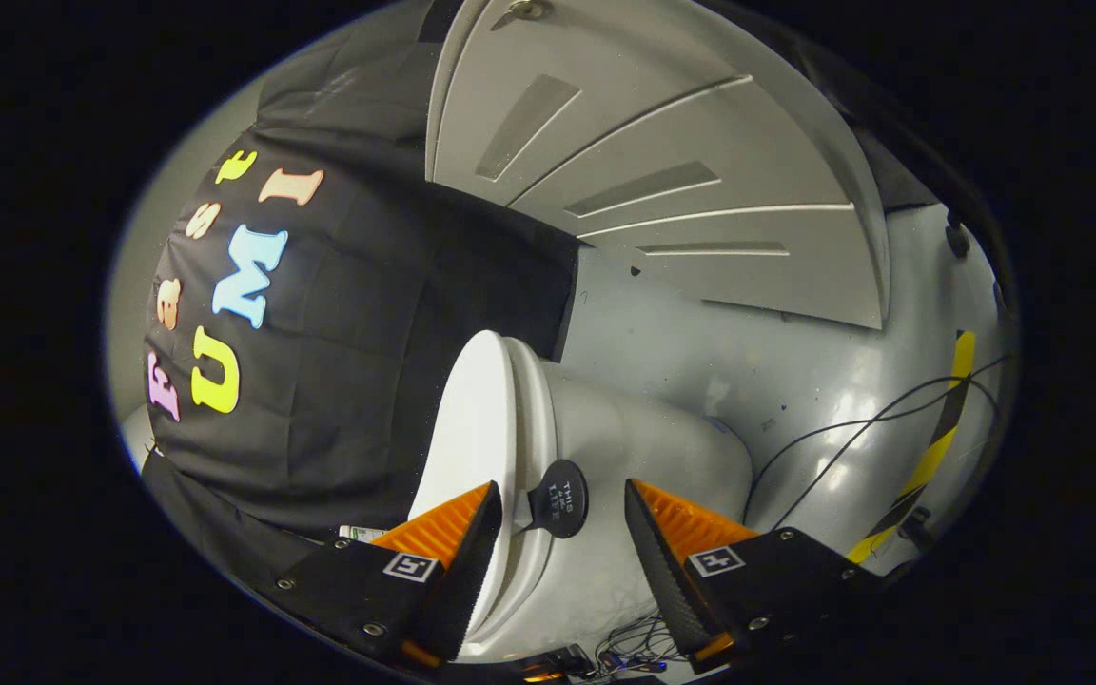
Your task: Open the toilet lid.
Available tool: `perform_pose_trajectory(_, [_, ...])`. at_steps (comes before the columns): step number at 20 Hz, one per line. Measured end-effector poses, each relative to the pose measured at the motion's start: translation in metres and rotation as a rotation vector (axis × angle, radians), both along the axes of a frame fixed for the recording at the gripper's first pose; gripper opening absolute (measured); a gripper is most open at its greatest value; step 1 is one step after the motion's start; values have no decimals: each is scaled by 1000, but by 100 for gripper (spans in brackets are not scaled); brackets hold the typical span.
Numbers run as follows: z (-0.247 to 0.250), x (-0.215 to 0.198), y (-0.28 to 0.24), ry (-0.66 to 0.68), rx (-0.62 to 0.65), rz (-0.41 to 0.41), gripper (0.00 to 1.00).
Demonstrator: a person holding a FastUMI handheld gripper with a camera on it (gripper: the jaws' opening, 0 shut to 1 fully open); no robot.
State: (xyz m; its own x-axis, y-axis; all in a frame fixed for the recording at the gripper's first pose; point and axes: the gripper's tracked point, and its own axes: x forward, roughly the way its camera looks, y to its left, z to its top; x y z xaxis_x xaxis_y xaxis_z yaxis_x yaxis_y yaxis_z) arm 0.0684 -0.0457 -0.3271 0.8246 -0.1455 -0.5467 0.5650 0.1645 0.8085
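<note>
The gripper [562,514] is wide open and holds nothing. Between its fingers, just ahead, sits a round black tab [559,498], attached to the edge of the toilet lid [472,419]. The view is rolled to the side, so the lid seems to lie closed on the toilet [643,447], though I cannot be sure. To do this step well, I think the fingers should move forward around the tab, close on both its faces, then lift slowly along the hinge arc. Beyond are the grey floor [795,362], some cables [852,433] and a door [681,162].
</note>
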Motion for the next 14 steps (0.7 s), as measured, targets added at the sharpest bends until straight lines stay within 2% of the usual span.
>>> perform_pose_trajectory(2, [-4, 0, 0, 5, 7, -1, 70])
perform_pose_trajectory(6, [2, 6, -4, -34, 21, -17, 38])
perform_pose_trajectory(10, [0, 6, -5, -36, 42, -33, 25])
perform_pose_trajectory(11, [0, 6, -5, -44, 47, -32, 19])
perform_pose_trajectory(14, [0, 6, -6, -41, 40, -14, 12])
